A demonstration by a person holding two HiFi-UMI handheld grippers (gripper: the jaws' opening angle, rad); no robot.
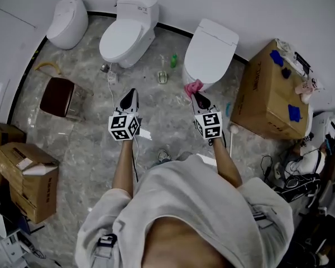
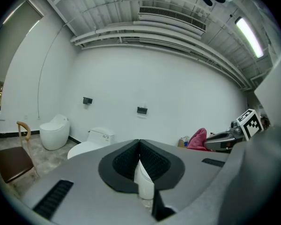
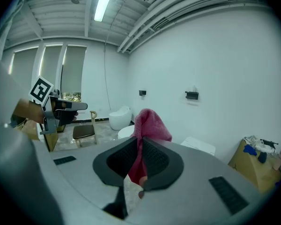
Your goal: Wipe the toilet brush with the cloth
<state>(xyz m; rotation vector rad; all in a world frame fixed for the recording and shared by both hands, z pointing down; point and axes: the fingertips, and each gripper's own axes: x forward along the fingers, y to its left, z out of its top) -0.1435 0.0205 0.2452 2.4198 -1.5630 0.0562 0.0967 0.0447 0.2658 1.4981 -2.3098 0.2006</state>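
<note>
Our left gripper (image 2: pixel 139 146) has its jaws clamped together on a white piece that we take for the handle of the toilet brush (image 2: pixel 143 182). It drops away below the pads, and the bristle end is out of sight, so we cannot say which way it points. Our right gripper (image 3: pixel 139 144) is clenched on the pink cloth (image 3: pixel 147 125), pinched low so that a loose bunch stands proud of the tips. That seems to us a sensible hold, since the free fold is what would rub the brush.

Seen from the head, the two grippers sit side by side with a clear gap between them, both aimed at the far wall, and the cloth (image 1: pixel 193 87) hangs just in front of the nearest toilet (image 1: pixel 212 49). Cloth and brush do not touch, so we judge the wiping not yet begun. The next move would need one tool turned toward the other.
</note>
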